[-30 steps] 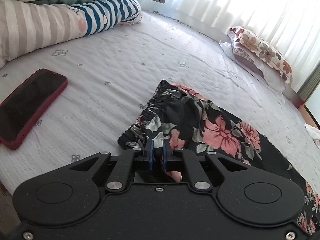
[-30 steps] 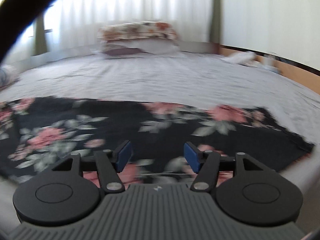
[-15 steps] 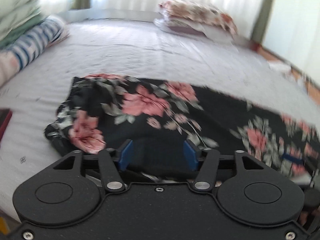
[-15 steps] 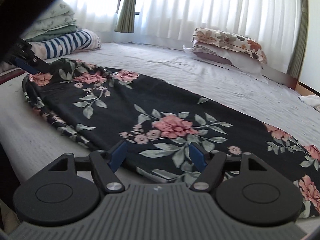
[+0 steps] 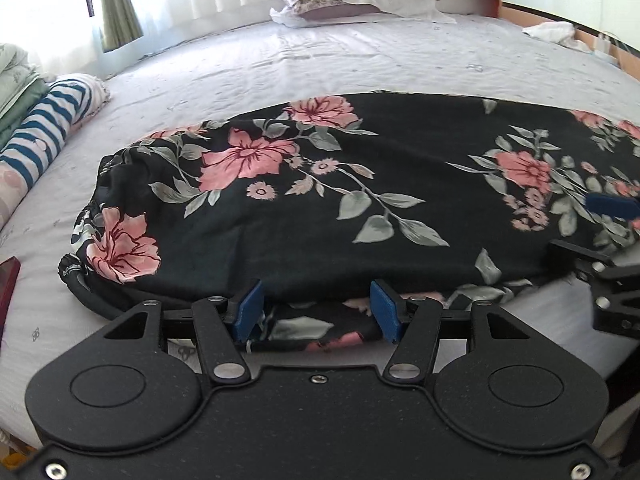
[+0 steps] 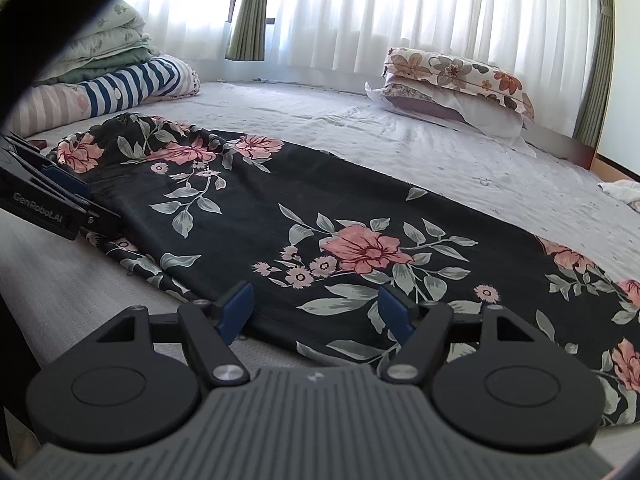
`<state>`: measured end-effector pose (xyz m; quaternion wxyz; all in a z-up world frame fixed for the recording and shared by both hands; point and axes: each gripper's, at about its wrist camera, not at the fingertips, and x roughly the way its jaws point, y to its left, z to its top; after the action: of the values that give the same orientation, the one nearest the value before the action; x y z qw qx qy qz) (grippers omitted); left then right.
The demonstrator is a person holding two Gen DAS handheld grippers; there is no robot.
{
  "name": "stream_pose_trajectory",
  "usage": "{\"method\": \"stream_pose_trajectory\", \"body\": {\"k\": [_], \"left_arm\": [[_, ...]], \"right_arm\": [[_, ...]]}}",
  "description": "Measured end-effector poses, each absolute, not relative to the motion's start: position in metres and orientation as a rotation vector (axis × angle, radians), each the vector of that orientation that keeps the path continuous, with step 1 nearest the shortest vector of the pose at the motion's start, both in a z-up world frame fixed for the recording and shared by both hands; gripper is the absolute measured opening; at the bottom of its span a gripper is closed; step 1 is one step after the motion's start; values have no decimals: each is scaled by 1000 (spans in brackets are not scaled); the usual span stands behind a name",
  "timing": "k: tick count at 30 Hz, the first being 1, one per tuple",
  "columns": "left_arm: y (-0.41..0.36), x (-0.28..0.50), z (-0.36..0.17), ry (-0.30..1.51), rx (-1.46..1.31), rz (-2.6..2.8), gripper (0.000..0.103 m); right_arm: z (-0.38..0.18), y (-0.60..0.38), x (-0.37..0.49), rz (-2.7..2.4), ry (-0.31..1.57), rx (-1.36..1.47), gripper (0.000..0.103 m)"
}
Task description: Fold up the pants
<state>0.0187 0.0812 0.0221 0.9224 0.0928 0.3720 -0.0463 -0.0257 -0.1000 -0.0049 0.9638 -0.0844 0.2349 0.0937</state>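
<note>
Both grippers, left (image 5: 316, 314) and right (image 6: 316, 312), hover with jaws open at the near edge of the pants (image 6: 320, 216) laid lengthwise on the bed (image 6: 460, 152); next, likely, gripping that edge for 1 fold.

Soft matt cloth, black with pink flowers, for the pants (image 5: 360, 184), lying on a bedsheet (image 5: 360, 64) of pale, faintly crinkled fabric. Matt black speckled plastic with shiny metal screws on the left gripper (image 5: 316, 314); ribbed grey plastic on the right gripper (image 6: 316, 312), both with blue rubbery pads (image 5: 248, 308).
</note>
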Motion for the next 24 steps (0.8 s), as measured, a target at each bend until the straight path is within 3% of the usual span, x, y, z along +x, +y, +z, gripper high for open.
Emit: {"method": "stream_pose_trajectory", "body": {"k": [10,24], "left_arm": [[64,26,15,661,358,-24,63],[118,42,25,738,-113,-39,60]], "right_arm": [[-1,-94,-26,221,475,-128,81],[-9,-17,-5,340,469,-225,82]]}}
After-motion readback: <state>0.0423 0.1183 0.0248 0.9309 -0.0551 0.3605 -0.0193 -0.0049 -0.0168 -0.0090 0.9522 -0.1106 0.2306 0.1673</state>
